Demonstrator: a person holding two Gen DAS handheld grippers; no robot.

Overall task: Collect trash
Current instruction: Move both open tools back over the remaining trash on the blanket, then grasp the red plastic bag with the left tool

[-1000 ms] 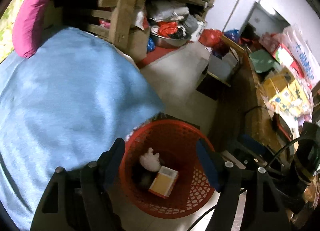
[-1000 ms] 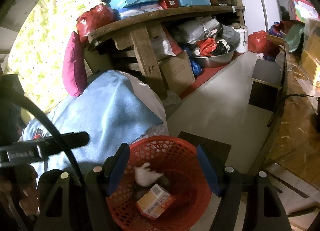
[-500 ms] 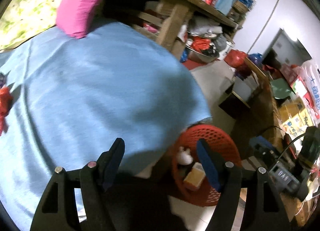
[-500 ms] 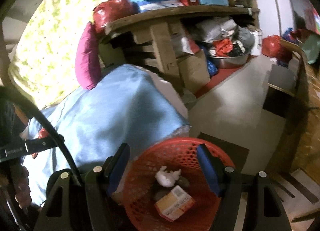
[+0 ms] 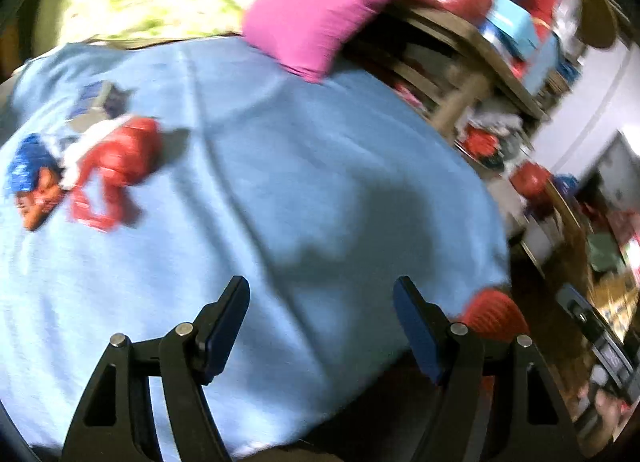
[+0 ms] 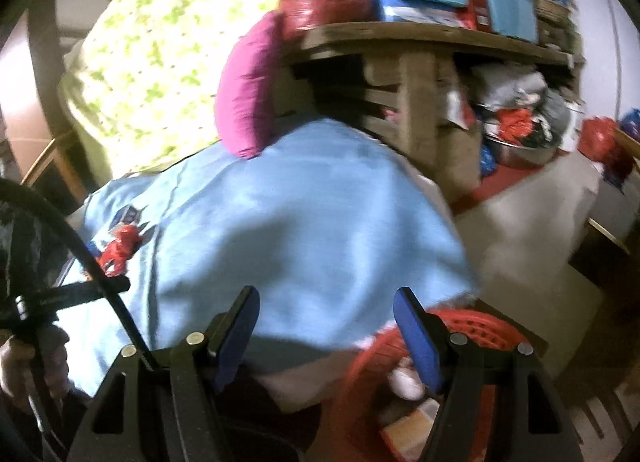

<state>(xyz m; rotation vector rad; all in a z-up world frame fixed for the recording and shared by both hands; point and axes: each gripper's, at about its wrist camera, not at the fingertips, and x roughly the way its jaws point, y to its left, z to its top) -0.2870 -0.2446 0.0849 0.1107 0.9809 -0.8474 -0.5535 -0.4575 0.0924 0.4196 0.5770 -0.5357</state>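
A pile of trash lies on the light blue blanket [image 5: 304, 165] at the far left: a crumpled red wrapper [image 5: 114, 165], a blue and orange packet [image 5: 30, 181] and a dark carton [image 5: 98, 101]. My left gripper [image 5: 320, 302] hovers open over the blanket, right of the pile, nothing between its fingers. The red mesh basket [image 5: 494, 312] peeks out at the blanket's right edge. In the right wrist view my right gripper [image 6: 326, 312] is open and empty above the blanket's edge. The basket [image 6: 472, 326] lies below it, holding a white wad [image 6: 404, 380] and an orange box [image 6: 416, 428]. The red wrapper [image 6: 120, 248] shows far left.
A magenta pillow [image 6: 248, 97] leans against a wooden shelf [image 6: 432, 37] loaded with boxes and bags. A green-patterned sheet [image 6: 160, 53] covers the back. Pale floor [image 6: 532, 213] runs to the right, with a dark wooden table [image 5: 592, 294] beyond. A hand [image 6: 36, 362] grips the left tool's handle.
Both views have swung left, from the basket onto the blanket. The trash pile has come into the left view, and the basket has slid to the lower right in both. Jaws kept their width.
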